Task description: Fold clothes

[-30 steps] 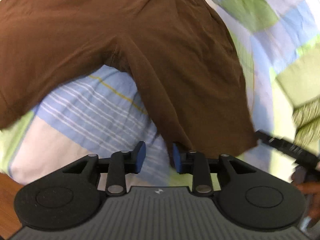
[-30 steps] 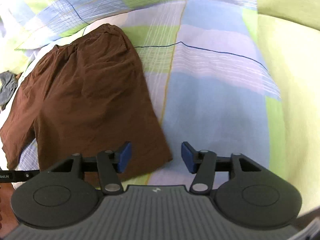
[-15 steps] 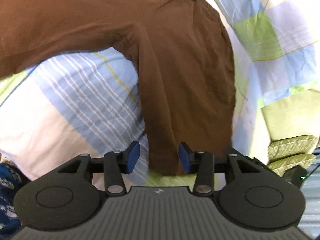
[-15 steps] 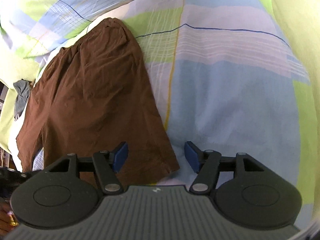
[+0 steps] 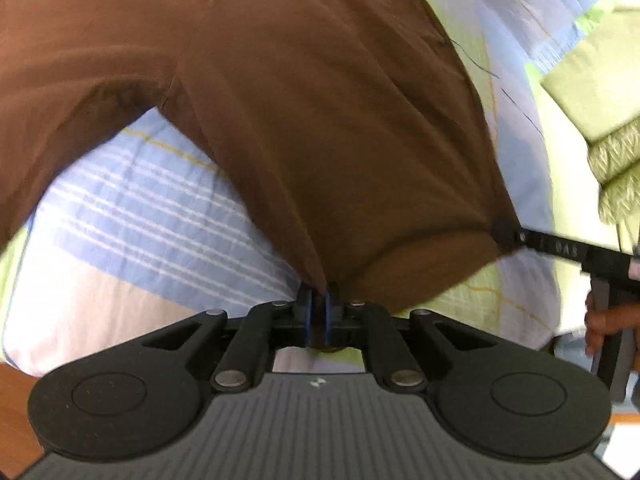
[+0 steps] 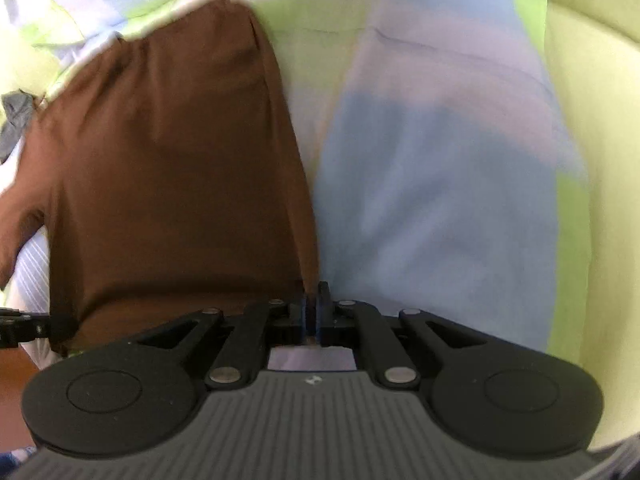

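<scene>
While my left claw (image 5: 317, 312) and right claw (image 6: 311, 312) are closing on the hem corners of the brown shorts (image 5: 320, 112), they lie flat on the bed sheet (image 6: 440, 200), with no fold made yet

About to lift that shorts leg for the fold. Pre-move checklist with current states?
1. Left tongs on the hem of the brown shorts, inner corner of the leg: ok, fabric between the pads, jaws closing.
2. Right tongs on the outer corner of the same hem: ok, fabric edge pinched, jaws closing.
3. Both tongs on the same leg: ok, right tongs visible at the far hem corner in the left view.
4. Bedsheet caught in either pinch: cannot tell.
5. Other leg lying free on the bed: ok.
6. Waistband flat: cannot tell, blurred.
</scene>
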Motion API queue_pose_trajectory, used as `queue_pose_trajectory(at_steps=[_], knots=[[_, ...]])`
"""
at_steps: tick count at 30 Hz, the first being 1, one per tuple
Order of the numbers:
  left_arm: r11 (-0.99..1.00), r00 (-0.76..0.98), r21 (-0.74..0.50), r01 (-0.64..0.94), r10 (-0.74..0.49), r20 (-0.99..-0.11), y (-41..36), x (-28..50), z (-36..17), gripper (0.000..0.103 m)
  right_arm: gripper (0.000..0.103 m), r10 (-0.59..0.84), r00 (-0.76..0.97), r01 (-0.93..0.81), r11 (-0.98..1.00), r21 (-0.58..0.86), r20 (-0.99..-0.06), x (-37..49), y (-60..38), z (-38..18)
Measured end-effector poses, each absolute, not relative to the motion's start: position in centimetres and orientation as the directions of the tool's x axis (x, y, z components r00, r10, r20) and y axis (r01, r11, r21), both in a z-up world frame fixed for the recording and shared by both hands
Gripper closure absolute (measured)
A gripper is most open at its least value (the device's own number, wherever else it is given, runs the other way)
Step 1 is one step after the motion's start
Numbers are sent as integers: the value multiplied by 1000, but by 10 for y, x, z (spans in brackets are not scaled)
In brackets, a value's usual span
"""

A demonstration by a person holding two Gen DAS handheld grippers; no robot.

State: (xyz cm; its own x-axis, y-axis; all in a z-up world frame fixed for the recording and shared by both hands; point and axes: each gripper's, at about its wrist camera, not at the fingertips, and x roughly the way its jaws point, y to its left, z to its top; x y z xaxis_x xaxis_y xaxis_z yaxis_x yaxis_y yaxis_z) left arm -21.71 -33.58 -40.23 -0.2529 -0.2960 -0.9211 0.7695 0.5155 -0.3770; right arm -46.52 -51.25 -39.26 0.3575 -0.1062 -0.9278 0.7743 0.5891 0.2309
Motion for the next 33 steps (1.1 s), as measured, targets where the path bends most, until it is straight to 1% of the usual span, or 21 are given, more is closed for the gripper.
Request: queue_pose_trajectory(at_steps=[1, 2, 3, 6, 8, 9, 10, 11, 12, 14, 15, 17, 18, 19, 20, 23, 25, 26, 28, 31, 33], knots=[[507, -268, -376, 776, -274, -923, -334, -213, -398, 89, 68, -110, 319, 790, 579, 200, -941, -461, -515, -387], [490, -288, -372, 789, -240, -927, -327, -203, -388, 89, 60, -119, 291, 799, 575, 173, -949, -459, -516, -383], [477, -279, -360, 801, -235, -931, -321, -194, -378, 89, 53, -191, 214, 824, 562, 72, -958, -454, -515, -370], [437, -182, -294, 850, -280, -943, -326, -153, -352, 89, 53, -254, 205, 831, 555, 32, -945, -445, -512, -352], [402, -107, -242, 883, -329, -938, -351, -115, -347, 88, 57, -252, 304, 828, 547, 124, -919, -430, -512, -340], [386, -71, -215, 897, -354, -933, -364, -96, -345, 88, 63, -203, 408, 782, 580, 226, -890, -404, -513, -339], [373, -46, -191, 908, -364, -930, -372, -84, -345, 88, 72, -191, 428, 768, 592, 244, -884, -397, -514, -339], [348, 10, -131, 928, -374, -927, -391, -61, -346, 88, 76, -167, 453, 736, 625, 261, -876, -381, -515, -341], [302, 65, -64, 951, -401, -914, -412, -36, -345, 88, 79, -142, 474, 662, 708, 246, -869, -337, -518, -346], [215, 124, 28, 976, -445, -887, -439, -8, -344, 88, 79, -128, 516, 589, 771, 242, -847, -289, -530, -347], [94, 144, 113, 989, -478, -866, -465, 16, -347, 87, 79, -121, 537, 553, 798, 240, -835, -266, -537, -347], [-34, 131, 169, 985, -489, -862, -488, 35, -352, 85, 75, -117, 563, 522, 818, 242, -818, -241, -550, -346], [-110, 117, 196, 974, -494, -861, -499, 42, -355, 76, 69, -107, 584, 489, 838, 243, -805, -217, -561, -346], [-162, 114, 221, 962, -497, -860, -507, 48, -358, 71, 68, -95, 605, 454, 857, 244, -791, -192, -572, -346], [-212, 110, 244, 946, -499, -860, -514, 54, -362, 71, 68, -82, 625, 417, 876, 243, -776, -167, -583, -346], [-217, 92, 223, 950, -490, -867, -523, 74, -368, 71, 68, -43, 653, 346, 905, 248, -756, -132, -598, -349], [-161, 43, 139, 977, -487, -872, -522, 86, -373, 72, 70, 9, 683, 281, 920, 274, -730, -101, -608, -354], [-158, 38, 131, 979, -486, -873, -529, 87, -375, 72, 72, 31, 684, 263, 921, 286, -728, -86, -611, -360], [-163, 1, 92, 982, -487, -873, -529, 90, -381, 72, 78, 54, 679, 241, 926, 292, -732, -73, -611, -365], [-195, -23, 83, 977, -487, -873, -539, 90, -389, 72, 78, 71, 645, 215, 939, 270, -761, -57, -615, -378], [-192, -26, 78, 978, -486, -874, -541, 88, -392, 72, 78, 120, 612, 175, 943, 282, -782, -47, -619, -387]])
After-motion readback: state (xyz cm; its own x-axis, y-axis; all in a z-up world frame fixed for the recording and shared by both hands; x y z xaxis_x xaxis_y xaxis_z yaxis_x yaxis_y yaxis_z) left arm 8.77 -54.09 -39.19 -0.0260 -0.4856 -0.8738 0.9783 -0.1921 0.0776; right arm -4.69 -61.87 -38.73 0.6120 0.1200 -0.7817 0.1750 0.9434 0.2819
